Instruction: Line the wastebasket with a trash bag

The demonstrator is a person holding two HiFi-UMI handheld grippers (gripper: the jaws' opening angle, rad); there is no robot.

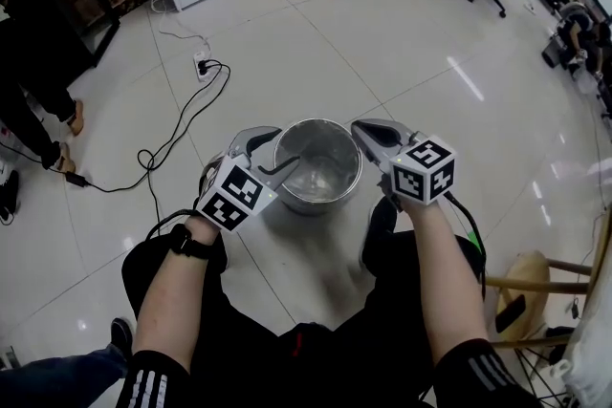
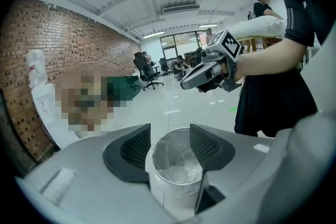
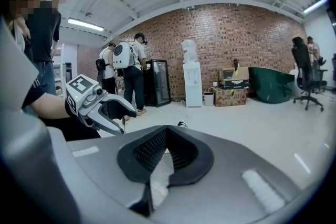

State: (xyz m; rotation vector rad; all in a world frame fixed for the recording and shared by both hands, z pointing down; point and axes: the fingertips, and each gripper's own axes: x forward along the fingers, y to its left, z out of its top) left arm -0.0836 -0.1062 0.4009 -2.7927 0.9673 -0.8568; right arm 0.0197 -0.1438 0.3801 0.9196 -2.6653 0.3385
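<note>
Currently I see the round, shiny metal wastebasket [image 1: 330, 198] standing on the pale tiled floor [image 1: 382, 43], dead centre between my two tools in the head view. A thin, clear plastic trash bag [image 1: 320, 162] lies inside it, crinkled against the wall and bottom.

My left gripper [image 1: 287, 146] sits at the basket's 10 o'clock. Its fingers [image 2: 136, 149] stand well apart, and its own camera looks down through the gap into the lined basket [image 2: 170, 191]. In the head view the darker finger reaches over the rim while the other stays outside. I see neither pad pressing on anything.

My right gripper [image 1: 361, 131] is at the rim's 2 o'clock. Its fingers [image 3: 181, 152] are together, and a fold of the clear bag film [image 3: 157, 178] hangs pinched between them, just below the pads. From that camera the left gripper [image 3: 126, 122] shows at 9 o'clock.
</note>
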